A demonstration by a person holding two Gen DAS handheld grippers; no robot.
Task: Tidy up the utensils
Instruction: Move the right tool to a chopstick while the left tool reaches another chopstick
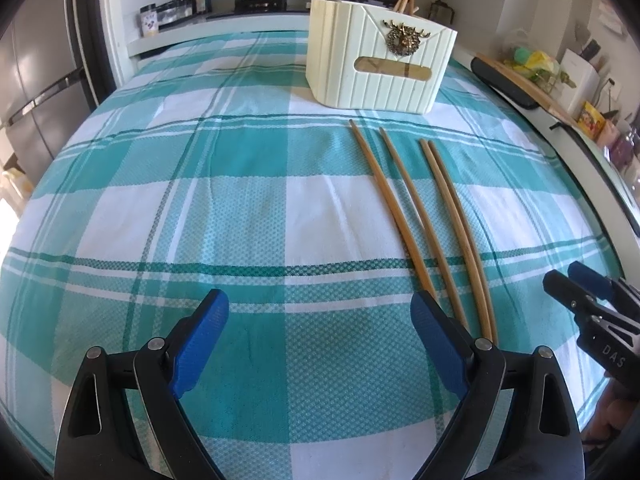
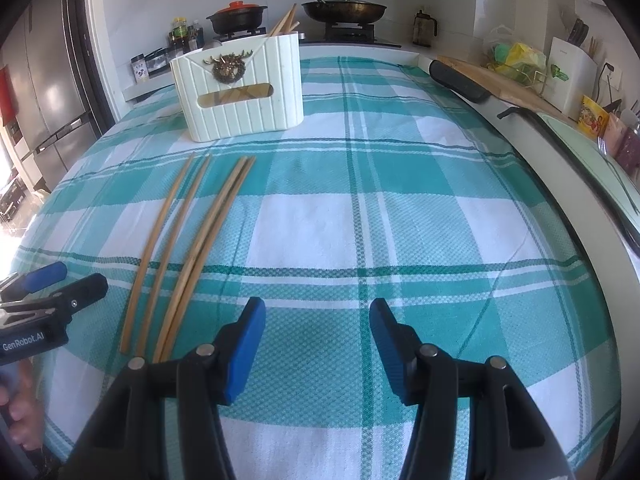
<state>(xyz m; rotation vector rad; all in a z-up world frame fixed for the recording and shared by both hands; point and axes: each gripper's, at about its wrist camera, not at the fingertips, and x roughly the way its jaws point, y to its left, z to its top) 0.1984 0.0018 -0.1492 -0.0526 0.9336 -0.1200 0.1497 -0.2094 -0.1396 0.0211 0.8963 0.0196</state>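
Several long wooden chopsticks [image 1: 416, 216] lie side by side on the teal checked cloth, pointing at a cream ribbed utensil holder [image 1: 380, 58] with a brass deer ornament. The holder has some chopsticks standing in it. My left gripper [image 1: 320, 312] is open and empty, low over the cloth just left of the chopsticks' near ends. In the right wrist view the chopsticks [image 2: 188, 248] lie to the left and the holder [image 2: 240, 92] stands at the far left. My right gripper [image 2: 318, 316] is open and empty, right of the chopsticks.
The cloth [image 2: 400, 200] covers a counter. A stove behind carries a black pot with a red lid [image 2: 238, 16] and a lidded frying pan [image 2: 344, 10]. Spice jars [image 1: 176, 8] stand at the back left. A cutting board [image 2: 492, 76], bags and boxes line the right edge.
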